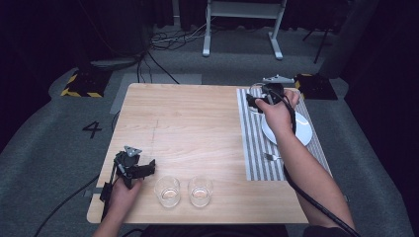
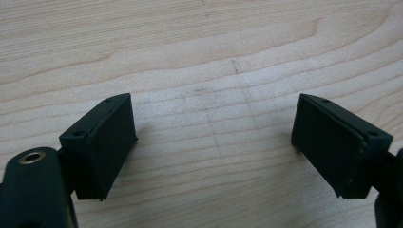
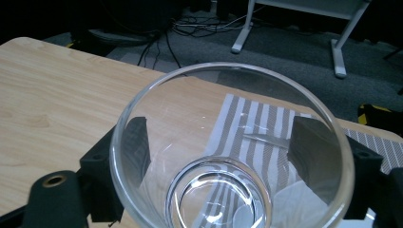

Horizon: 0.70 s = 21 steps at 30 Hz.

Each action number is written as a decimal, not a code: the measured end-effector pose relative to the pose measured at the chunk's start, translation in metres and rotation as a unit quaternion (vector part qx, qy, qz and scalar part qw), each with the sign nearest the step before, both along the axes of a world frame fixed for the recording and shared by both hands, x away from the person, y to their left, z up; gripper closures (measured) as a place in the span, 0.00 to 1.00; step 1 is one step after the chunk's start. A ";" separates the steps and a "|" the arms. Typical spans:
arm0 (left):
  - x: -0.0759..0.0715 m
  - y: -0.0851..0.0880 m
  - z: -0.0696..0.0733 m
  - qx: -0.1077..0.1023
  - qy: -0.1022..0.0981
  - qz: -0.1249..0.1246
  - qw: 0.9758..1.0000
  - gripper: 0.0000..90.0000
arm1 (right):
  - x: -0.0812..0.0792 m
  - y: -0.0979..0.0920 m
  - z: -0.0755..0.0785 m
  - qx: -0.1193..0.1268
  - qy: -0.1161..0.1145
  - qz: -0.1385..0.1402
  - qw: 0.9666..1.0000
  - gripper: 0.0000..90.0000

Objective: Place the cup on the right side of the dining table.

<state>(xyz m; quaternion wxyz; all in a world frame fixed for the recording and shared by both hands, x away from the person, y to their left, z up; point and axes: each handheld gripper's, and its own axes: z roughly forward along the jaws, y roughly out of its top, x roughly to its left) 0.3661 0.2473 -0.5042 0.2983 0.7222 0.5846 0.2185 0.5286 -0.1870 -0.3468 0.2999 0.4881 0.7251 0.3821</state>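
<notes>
High view: the right tongs (image 1: 259,98) hold a clear glass (image 1: 256,92) at the striped mat's (image 1: 254,148) far end, wrist bent inward; the left tongs (image 1: 140,168) rest low on the counter (image 1: 197,123). Left gripper view: jaws wide apart over bare wood. Right gripper view: the glass (image 3: 228,156), clear and wide-rimmed, sits clamped between both jaws.
</notes>
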 end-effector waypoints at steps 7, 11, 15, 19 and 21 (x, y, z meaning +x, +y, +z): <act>0.000 0.000 0.000 -0.001 0.000 0.000 1.000 0.17 | 0.028 0.004 -0.007 -0.004 -0.004 -0.009 1.000 0.22; 0.000 0.000 0.000 -0.001 0.000 0.001 1.000 0.17 | 0.043 0.004 -0.015 -0.001 0.000 -0.011 1.000 0.22; 0.000 0.000 0.000 0.001 0.000 -0.001 1.000 0.17 | 0.059 0.002 -0.025 -0.005 0.003 -0.019 1.000 0.22; 0.000 0.000 0.000 0.001 0.000 -0.001 1.000 0.17 | 0.070 -0.002 -0.035 0.005 0.007 -0.030 1.000 0.22; 0.000 0.000 0.000 0.000 0.000 -0.001 1.000 0.17 | 0.075 -0.004 -0.042 0.009 0.011 -0.035 0.999 0.22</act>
